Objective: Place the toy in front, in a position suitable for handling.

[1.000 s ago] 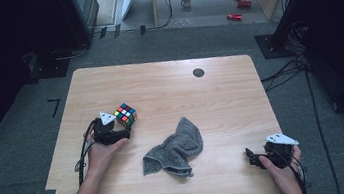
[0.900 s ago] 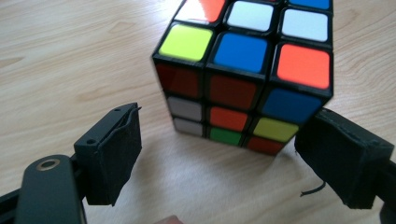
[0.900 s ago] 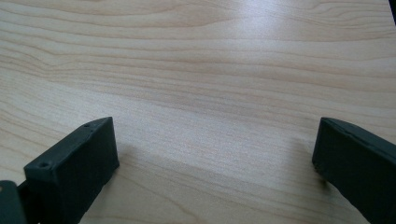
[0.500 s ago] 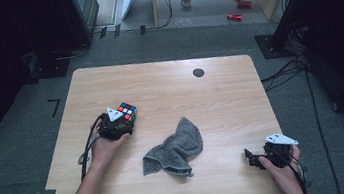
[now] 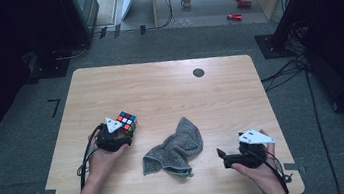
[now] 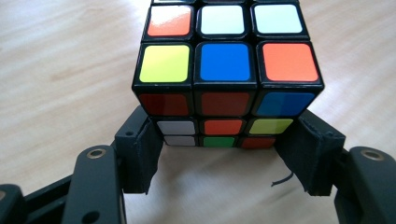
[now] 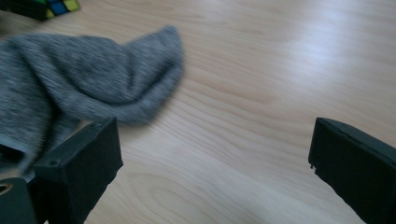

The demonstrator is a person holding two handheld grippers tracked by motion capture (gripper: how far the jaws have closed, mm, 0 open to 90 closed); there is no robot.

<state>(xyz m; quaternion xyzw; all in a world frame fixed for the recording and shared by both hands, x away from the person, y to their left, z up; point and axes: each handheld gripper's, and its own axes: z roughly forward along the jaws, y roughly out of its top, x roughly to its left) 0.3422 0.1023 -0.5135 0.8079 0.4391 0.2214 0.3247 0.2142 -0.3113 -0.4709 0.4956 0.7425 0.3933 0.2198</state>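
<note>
Left tongs have just been closing around the cube; the pads now sit against its lower side faces, so I read this as a grip. A second ago, in the high view, these tongs stood just short of the cube with jaws wide; now the cube is between them. It stays on the table, toward the left edge, about halfway from front to back; its underside is hidden, so I can't tell whether it has lifted.

Right tongs are wide open with nothing between the jaws. In the high view the right tongs have shifted from the front right corner toward the cloth, which lies crumpled near the middle of the front edge, unmoved. In the right gripper view the cloth is just beyond the left jaw.

Judgement: cube grasp looks complete and ready for a lift; the right hand appears to be lining up on the cloth.
</note>
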